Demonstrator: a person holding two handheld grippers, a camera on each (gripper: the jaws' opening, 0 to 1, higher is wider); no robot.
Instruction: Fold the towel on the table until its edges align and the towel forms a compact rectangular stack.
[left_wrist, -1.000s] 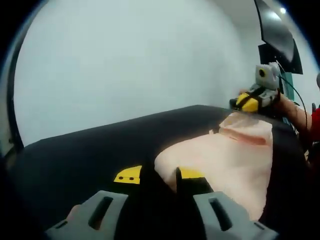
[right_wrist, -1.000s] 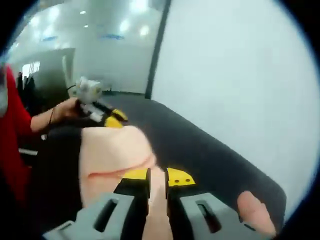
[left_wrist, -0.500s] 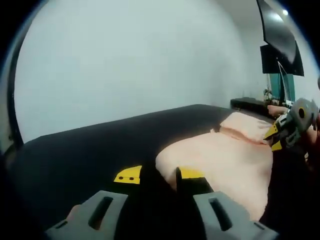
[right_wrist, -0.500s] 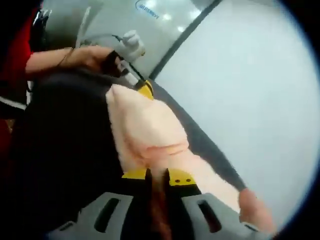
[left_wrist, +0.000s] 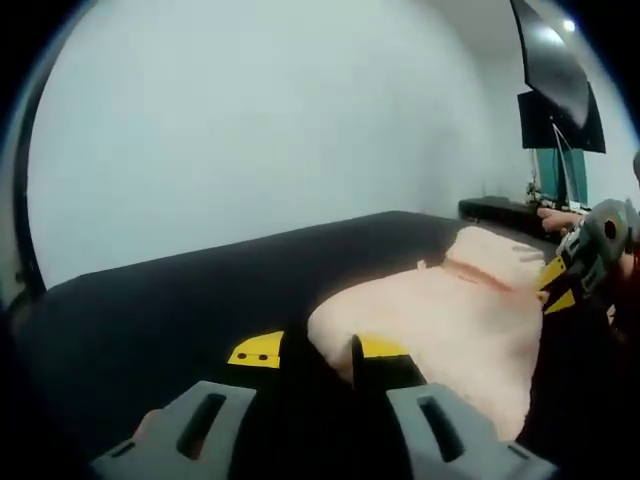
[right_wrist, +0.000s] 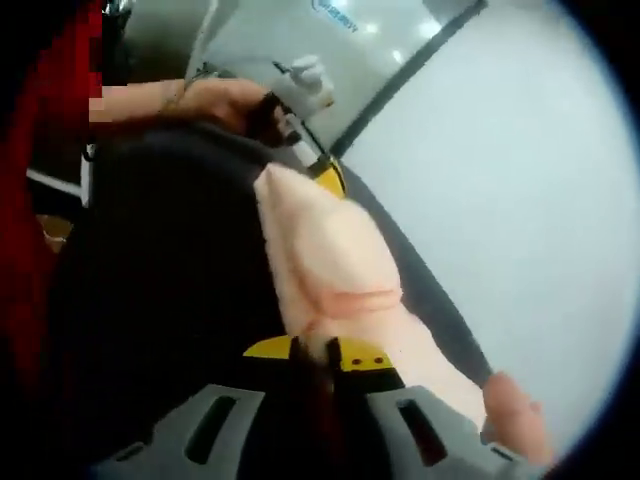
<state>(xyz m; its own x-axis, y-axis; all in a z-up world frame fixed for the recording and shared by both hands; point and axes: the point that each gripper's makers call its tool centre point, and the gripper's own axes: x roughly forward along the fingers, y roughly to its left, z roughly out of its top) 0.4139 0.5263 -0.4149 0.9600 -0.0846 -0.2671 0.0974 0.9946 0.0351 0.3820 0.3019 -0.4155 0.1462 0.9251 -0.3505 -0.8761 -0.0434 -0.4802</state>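
Note:
A pale pink towel (left_wrist: 450, 320) lies on the black table (left_wrist: 180, 300), with a red-lined fold near its far end. My left gripper (left_wrist: 320, 350) sits low at the towel's near corner, its yellow-tipped jaws shut on the cloth. The right gripper (left_wrist: 556, 285) shows at the right edge beside the towel's far end. In the right gripper view the towel (right_wrist: 330, 250) runs away from my right gripper (right_wrist: 315, 352), whose jaws are shut on its edge. The left gripper (right_wrist: 325, 175) holds the other end, with a hand (right_wrist: 215, 100) on it.
A white wall (left_wrist: 250, 130) stands close behind the table's far edge. A dark screen (left_wrist: 555, 85) hangs at the upper right. A person's red sleeve (right_wrist: 50, 150) is at the left of the right gripper view, past the table (right_wrist: 160, 280).
The right gripper has swung with its towel end from the table's far edge toward the person's side, and its view has rolled. The left gripper has stayed still.

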